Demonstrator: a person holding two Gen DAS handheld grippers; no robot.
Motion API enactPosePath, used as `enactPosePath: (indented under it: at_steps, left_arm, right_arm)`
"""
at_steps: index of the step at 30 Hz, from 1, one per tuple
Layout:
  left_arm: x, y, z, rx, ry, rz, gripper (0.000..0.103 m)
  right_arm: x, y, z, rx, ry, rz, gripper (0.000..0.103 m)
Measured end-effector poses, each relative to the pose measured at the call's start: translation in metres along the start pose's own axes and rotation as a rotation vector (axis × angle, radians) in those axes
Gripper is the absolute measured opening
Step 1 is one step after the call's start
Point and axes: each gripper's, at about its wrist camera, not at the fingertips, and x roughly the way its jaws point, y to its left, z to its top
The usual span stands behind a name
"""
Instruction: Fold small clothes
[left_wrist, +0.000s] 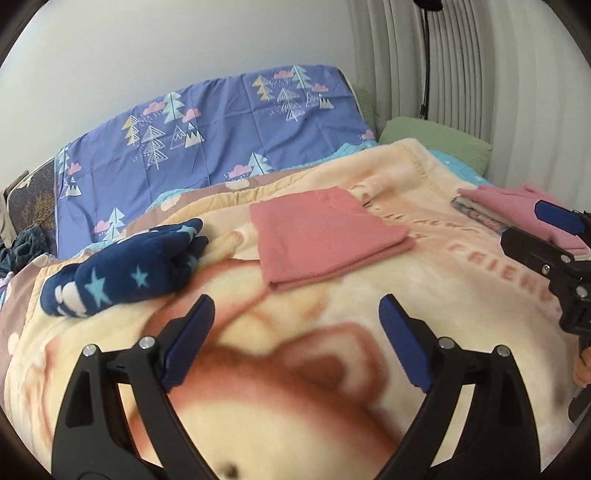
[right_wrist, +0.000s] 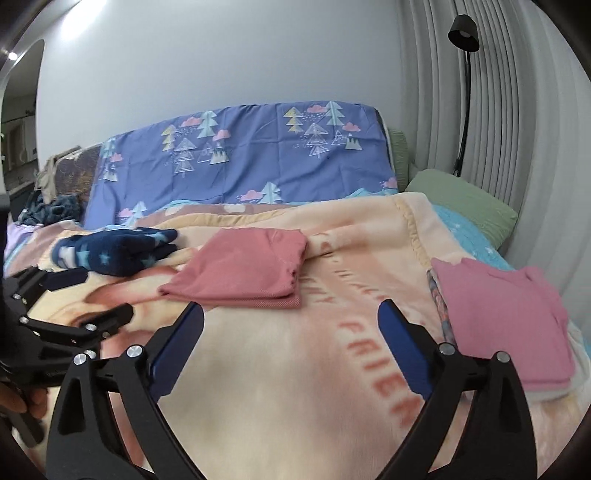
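Left gripper (left_wrist: 295, 343) fingers spread wide, nothing between, hovering over peach blanket (left_wrist: 369, 295). Right gripper (right_wrist: 291, 347) likewise spread and empty, near side of blanket. Folded salmon garment (left_wrist: 325, 240) flat at centre, just beyond both grippers. Navy star-print garment (left_wrist: 122, 269) bunched, unfolded, left of it and close beside. Folded pink garment (right_wrist: 506, 325) on a small stack at right, well apart from salmon one. Purple tree-print cover (left_wrist: 221, 125) far, against wall; green pillow (right_wrist: 461, 203) far right.
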Motion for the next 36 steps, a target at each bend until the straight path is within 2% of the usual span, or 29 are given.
enactPosePath:
  at_steps: [6, 11, 17, 27, 36]
  left_arm:
    - [-0.055, -0.008, -0.011, -0.032, -0.07, 0.022, 0.1]
    - [-0.098, -0.016, -0.019, -0.025, -0.119, 0.054, 0.101]
    - [-0.134, -0.013, -0.027, -0.076, -0.105, 0.096, 0.101]
    - [-0.171, -0.011, -0.04, -0.105, -0.111, 0.178, 0.101]
    - [-0.184, -0.021, -0.048, -0.094, -0.1, 0.143, 0.101]
  right_arm:
    - [-0.051, 0.0, -0.007, 0.025, -0.024, -0.011, 0.096]
    - [-0.087, 0.001, -0.015, 0.051, -0.039, -0.017, 0.099]
    - [-0.12, 0.003, -0.031, 0.064, -0.055, -0.027, 0.101]
    - [-0.135, 0.017, -0.048, 0.041, -0.045, 0.014, 0.101]
    - [-0.146, 0.02, -0.055, 0.035, -0.041, -0.02, 0.101]
